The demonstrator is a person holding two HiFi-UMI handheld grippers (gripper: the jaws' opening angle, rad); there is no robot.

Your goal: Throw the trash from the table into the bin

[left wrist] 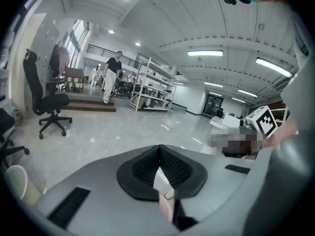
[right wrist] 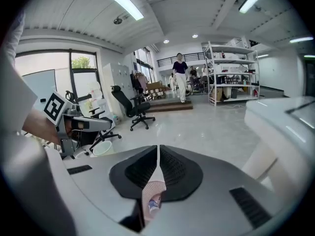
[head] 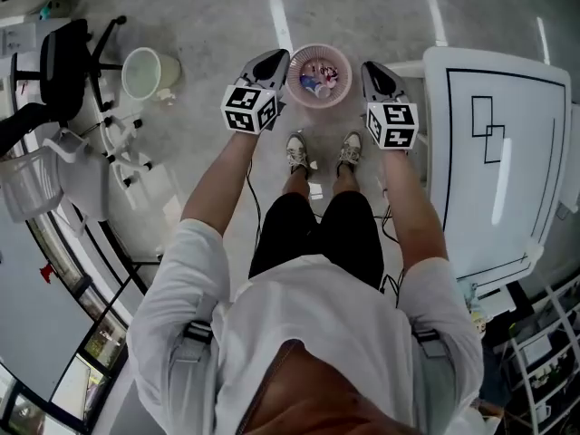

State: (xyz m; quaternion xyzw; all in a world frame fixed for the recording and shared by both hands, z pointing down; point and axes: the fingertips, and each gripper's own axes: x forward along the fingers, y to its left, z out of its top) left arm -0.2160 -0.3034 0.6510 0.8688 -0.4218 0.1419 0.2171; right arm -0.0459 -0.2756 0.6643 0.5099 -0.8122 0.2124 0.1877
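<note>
left tool (head: 277,58) and right tool (head: 371,67) both closed, empty, pink bin (head: 317,104) holding trash (head: 317,80) below between them, white counter (head: 471,198) beside right tool

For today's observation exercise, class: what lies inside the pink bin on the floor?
The pink bin holds mixed trash, blue and red pieces showing. Anything beneath that top layer is covered; single items are too small to name.

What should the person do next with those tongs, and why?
Probably turn to the table to look for more: the left tongs and right tongs are shut and empty above the bin, which already holds trash.
</note>
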